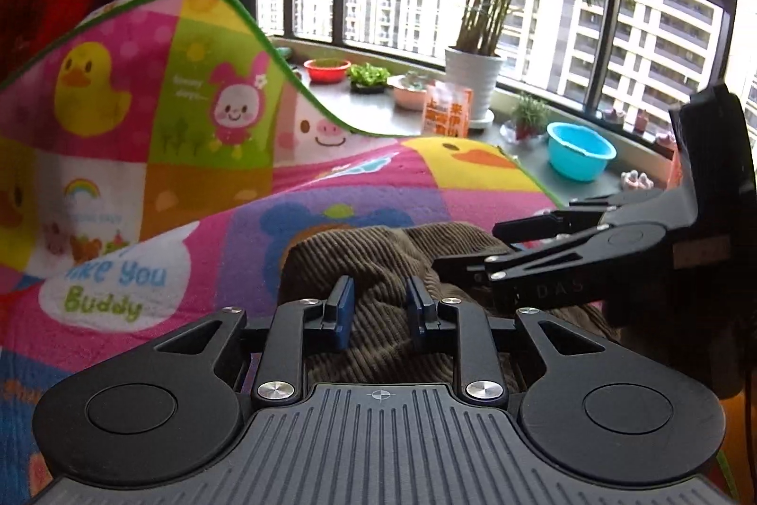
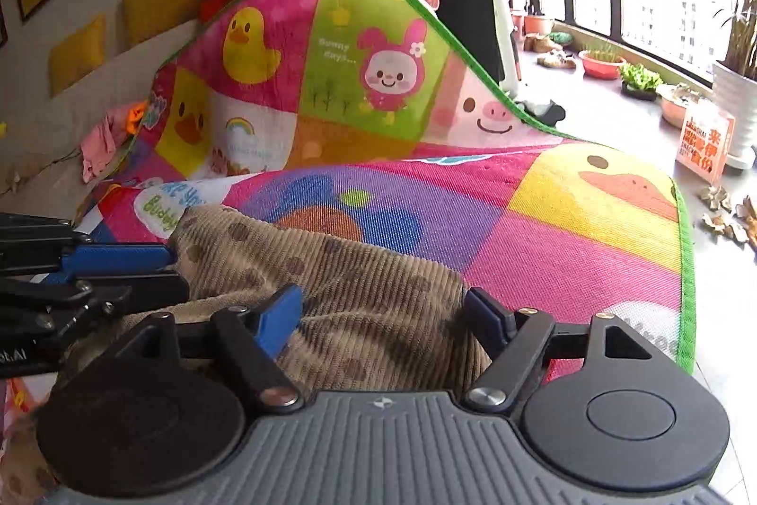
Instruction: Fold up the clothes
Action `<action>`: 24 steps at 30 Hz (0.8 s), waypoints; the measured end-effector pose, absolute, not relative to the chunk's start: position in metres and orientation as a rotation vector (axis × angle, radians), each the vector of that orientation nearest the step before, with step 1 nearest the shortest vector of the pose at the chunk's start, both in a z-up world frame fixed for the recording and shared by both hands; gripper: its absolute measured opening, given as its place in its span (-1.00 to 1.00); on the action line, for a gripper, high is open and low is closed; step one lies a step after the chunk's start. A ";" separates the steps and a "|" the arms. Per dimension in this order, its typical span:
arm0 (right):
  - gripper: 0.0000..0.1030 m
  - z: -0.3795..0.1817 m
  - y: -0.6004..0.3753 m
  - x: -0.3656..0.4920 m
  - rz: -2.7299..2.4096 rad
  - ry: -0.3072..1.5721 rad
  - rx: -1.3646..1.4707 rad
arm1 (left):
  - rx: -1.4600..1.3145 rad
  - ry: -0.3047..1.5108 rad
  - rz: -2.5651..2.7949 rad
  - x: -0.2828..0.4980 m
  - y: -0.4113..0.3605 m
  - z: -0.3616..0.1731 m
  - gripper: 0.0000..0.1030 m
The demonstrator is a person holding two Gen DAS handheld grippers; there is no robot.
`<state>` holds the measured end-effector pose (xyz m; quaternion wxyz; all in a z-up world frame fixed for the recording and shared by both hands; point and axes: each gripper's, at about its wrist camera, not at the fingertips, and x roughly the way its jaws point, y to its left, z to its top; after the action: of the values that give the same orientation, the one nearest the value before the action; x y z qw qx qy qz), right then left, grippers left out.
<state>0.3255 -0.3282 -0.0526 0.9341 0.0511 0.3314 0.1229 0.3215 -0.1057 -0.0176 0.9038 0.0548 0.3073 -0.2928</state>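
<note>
The brown ribbed corduroy garment with darker spots (image 2: 359,292) lies bunched on the bright cartoon-print play mat with a green edge (image 2: 591,249), and everything here is placed from that garment. Nearest, the left gripper (image 1: 378,308) sits over its near folds, blue pads a modest gap apart with corduroy bulging between them; whether they pinch the cloth cannot be told. The right gripper (image 2: 385,318) has its jaws spread wide, released, straddling the garment's near hump without squeezing it. In the left wrist view the right gripper (image 1: 466,256) reaches in from the garment's right side, its tips over the cloth. The garment's long axis runs roughly left to right across the right wrist view, one end rising toward the far left; which end is which cannot be told. Beyond the garment the mat's far flap curls upright. Farther, right of the garment, a turquoise plastic basin (image 1: 581,151) sits on the windowsill, near a white pot holding a tall palm (image 1: 474,81).
</note>
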 end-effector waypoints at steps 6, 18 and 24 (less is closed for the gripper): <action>0.47 -0.053 -0.325 0.319 0.247 0.668 0.081 | -0.089 0.687 -0.576 0.307 -0.065 -0.013 0.59; 0.59 -0.055 -0.359 0.238 0.269 0.743 0.087 | -0.186 0.900 -0.711 0.296 -0.058 -0.062 0.50; 0.47 -0.066 -0.349 0.215 0.301 0.758 0.056 | -0.192 0.874 -0.715 0.287 -0.056 -0.068 0.38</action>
<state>0.2148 -0.3488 -0.0656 0.9176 0.0272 0.3685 0.1463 0.2874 -0.0562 -0.0683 0.8404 -0.0910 0.4136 -0.3381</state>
